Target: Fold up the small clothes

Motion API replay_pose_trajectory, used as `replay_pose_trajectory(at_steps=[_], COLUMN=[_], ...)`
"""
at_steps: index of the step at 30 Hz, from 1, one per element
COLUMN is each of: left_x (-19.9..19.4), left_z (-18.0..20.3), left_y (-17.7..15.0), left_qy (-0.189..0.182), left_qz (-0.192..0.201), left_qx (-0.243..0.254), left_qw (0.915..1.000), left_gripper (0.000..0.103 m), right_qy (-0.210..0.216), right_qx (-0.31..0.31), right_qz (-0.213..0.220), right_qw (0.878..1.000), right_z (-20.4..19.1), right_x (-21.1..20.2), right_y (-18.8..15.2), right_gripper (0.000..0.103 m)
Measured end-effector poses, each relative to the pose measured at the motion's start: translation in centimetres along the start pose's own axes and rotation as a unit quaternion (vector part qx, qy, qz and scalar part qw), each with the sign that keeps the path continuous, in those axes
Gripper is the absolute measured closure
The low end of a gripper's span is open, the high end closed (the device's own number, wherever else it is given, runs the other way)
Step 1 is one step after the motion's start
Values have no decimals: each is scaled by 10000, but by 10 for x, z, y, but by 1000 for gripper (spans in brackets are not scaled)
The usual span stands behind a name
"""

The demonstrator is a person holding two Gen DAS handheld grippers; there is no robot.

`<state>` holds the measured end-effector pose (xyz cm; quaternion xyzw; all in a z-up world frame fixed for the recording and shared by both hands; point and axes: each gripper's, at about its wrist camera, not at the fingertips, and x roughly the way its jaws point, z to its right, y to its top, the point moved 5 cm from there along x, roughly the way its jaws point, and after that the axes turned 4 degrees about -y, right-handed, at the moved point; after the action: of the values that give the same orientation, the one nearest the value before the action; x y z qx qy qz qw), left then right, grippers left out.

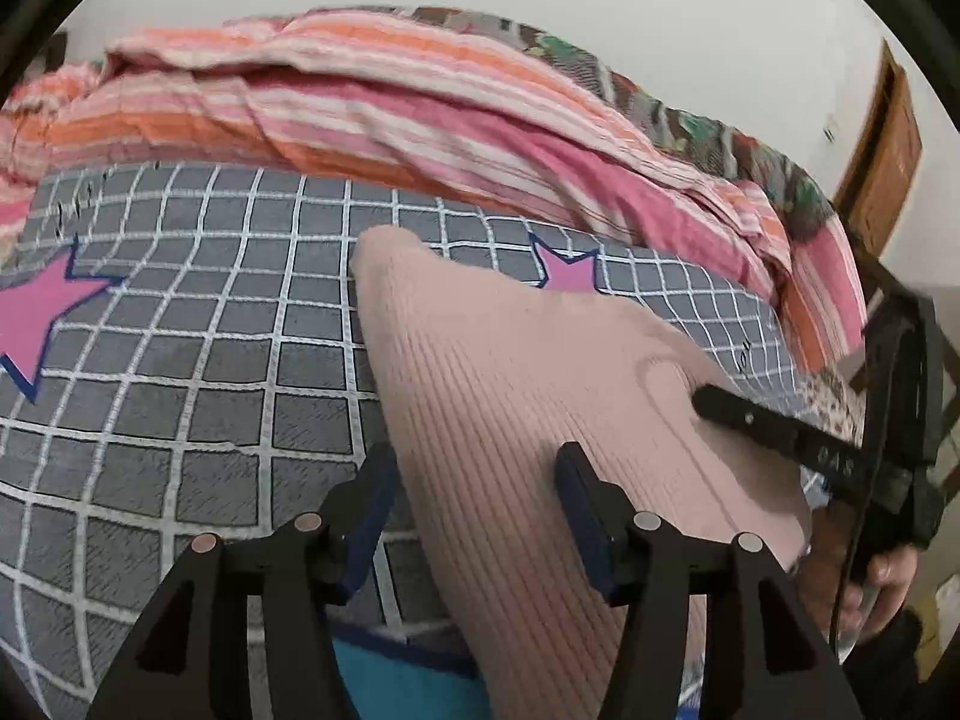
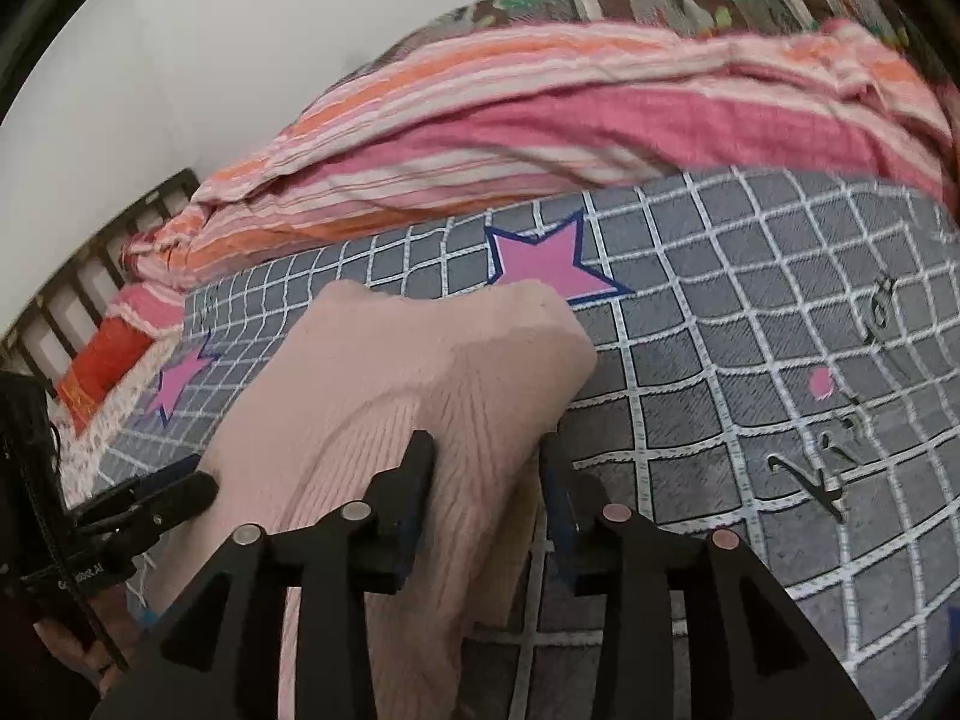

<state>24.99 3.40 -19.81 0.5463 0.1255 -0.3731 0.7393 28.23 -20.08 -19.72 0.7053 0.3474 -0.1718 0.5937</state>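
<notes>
The left gripper (image 1: pixel 474 516) has its fingers spread fairly wide over the near edge of a pink ribbed knit garment (image 1: pixel 510 360); the knit runs between them, but the blue pads do not seem to press it. The right gripper (image 2: pixel 486 480) has its fingers narrower, with a raised fold of the same garment (image 2: pixel 384 396) bunched between them; the left finger (image 2: pixel 414 480) lies against the knit, though I cannot tell whether the pair truly clamps it. Seen from the left wrist, the right gripper's finger (image 1: pixel 756 420) touches the garment's far side, a hand (image 1: pixel 882 576) behind it.

The garment lies on a bed, on a grey sheet (image 1: pixel 198 372) with a white grid and pink stars (image 1: pixel 36 312), one star (image 2: pixel 552 264) just beyond its upper edge. Past that, a rumpled pink-and-orange striped blanket (image 1: pixel 390 108) is heaped along the wall, with a wooden door (image 1: pixel 888 162) off to the side.
</notes>
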Motion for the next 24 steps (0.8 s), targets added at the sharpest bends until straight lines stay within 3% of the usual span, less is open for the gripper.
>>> replay_pose_trajectory(at_steps=[1, 3, 10, 14, 18, 22, 24], left_x=[3, 6, 5, 4, 0, -5, -6], left_z=[-1, 1, 9, 9, 8, 12, 16], left_y=[1, -1, -3, -3, -2, 0, 0], left_qy=[-1, 8, 194, 262, 356, 494, 627], left_qz=[-18, -34, 41, 105, 183, 367, 450], left_qx=[-35, 37, 307, 367, 388, 472, 618], left_qw=[10000, 10000, 9993, 9989, 9984, 9970, 9951], left_gripper=[46, 46, 46, 45, 44, 44, 44], right_qy=[55, 119, -195, -499, -508, -699, -570], right_qx=[82, 19, -102, -265, -471, -526, -350], right_qz=[-4, 45, -24, -2, 211, 155, 109], right_qw=[10000, 9999, 9998, 9984, 9974, 9960, 9977], right_z=[1, -1, 0, -2, -7, -4, 0], right_x=[2, 4, 9, 2, -14, -7, -5], right_y=[0, 0, -7, -4, -1, -11, -15], right_gripper=[67, 84, 83, 68, 66, 67, 80])
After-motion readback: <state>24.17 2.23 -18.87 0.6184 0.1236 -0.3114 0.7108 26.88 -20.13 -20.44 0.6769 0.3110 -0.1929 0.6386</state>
